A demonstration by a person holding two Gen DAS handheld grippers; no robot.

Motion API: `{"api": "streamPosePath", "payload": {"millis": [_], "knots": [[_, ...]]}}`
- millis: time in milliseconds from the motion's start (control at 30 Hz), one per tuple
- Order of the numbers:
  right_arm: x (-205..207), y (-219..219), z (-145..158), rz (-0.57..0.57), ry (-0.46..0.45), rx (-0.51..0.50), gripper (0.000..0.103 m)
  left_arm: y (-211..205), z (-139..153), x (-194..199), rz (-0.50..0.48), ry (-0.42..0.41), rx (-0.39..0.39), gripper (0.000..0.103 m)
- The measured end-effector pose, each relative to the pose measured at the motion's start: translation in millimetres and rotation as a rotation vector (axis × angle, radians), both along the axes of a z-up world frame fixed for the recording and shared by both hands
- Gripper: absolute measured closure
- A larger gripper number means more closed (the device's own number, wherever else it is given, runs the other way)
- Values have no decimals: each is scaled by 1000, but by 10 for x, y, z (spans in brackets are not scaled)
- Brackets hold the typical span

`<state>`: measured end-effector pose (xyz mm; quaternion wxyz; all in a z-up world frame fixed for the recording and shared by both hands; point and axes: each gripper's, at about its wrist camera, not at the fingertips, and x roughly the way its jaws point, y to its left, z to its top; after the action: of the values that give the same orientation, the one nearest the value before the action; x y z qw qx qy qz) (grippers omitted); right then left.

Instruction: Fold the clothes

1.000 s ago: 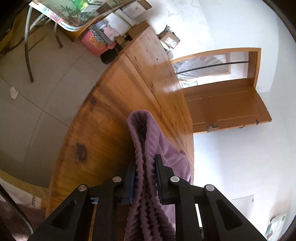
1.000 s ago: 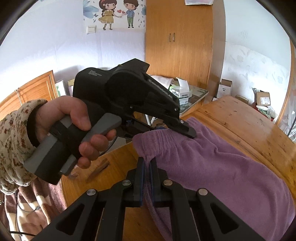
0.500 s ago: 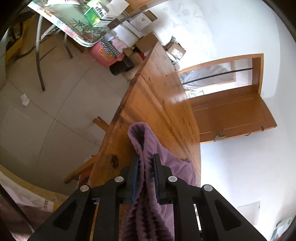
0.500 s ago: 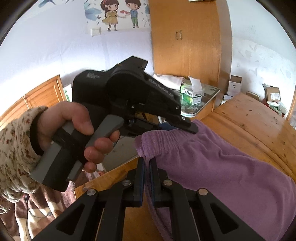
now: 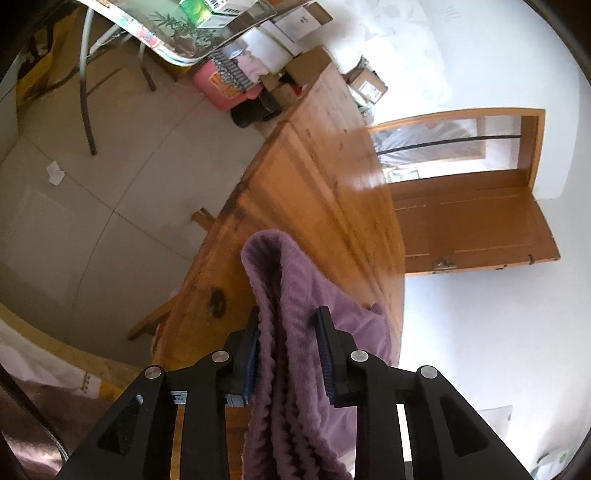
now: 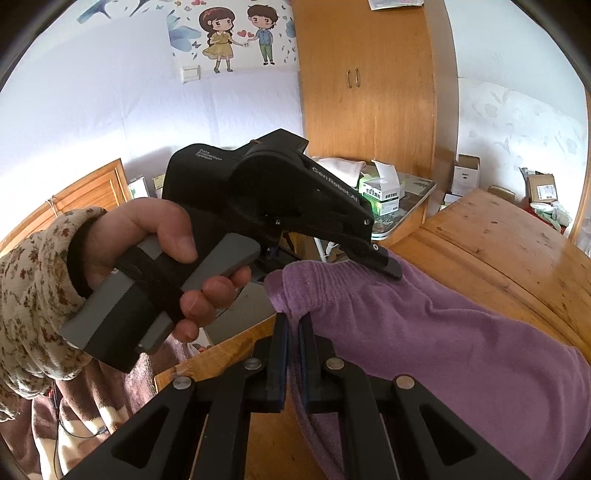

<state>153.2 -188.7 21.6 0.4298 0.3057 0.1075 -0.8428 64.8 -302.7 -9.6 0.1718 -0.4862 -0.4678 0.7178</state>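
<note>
A purple fleece garment (image 6: 424, 332) lies over the wooden table (image 6: 498, 236), its ribbed waistband lifted. My left gripper (image 5: 290, 317) is shut on the bunched waistband (image 5: 277, 280), which stands up between its jaws above the table (image 5: 325, 177). It also shows in the right wrist view (image 6: 376, 258), held by a hand and clamped on the waistband's far corner. My right gripper (image 6: 293, 321) is shut on the near waistband edge, close beside the left one.
The table's left edge (image 5: 221, 229) drops to a tiled floor. A glass side table (image 5: 177, 33) with a tissue box (image 6: 380, 192), a pink container (image 5: 221, 85) and cardboard boxes (image 5: 369, 85) stand beyond. A wooden door (image 5: 472, 229) is at right. A wardrobe (image 6: 369, 92) stands behind.
Both grippers have lifted the waistband a little higher off the table, still clamped. The left gripper's view shows the table from further up.
</note>
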Motion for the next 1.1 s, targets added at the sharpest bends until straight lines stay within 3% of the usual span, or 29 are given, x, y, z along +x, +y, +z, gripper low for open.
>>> {"api": "streamPosePath", "payload": {"millis": [33, 300, 567, 1100], "knots": [[-3, 15, 14, -3, 3, -6, 97, -2, 20, -7, 4, 9, 1, 87], [84, 219, 234, -19, 47, -74, 97, 170, 518, 46, -19, 148, -52, 86], [208, 657, 538, -72, 99, -152, 97, 565, 930, 89, -70, 226, -78, 86], [413, 1708, 682, -259, 114, -205, 97, 1710, 1199, -81, -246, 275, -67, 86]]}}
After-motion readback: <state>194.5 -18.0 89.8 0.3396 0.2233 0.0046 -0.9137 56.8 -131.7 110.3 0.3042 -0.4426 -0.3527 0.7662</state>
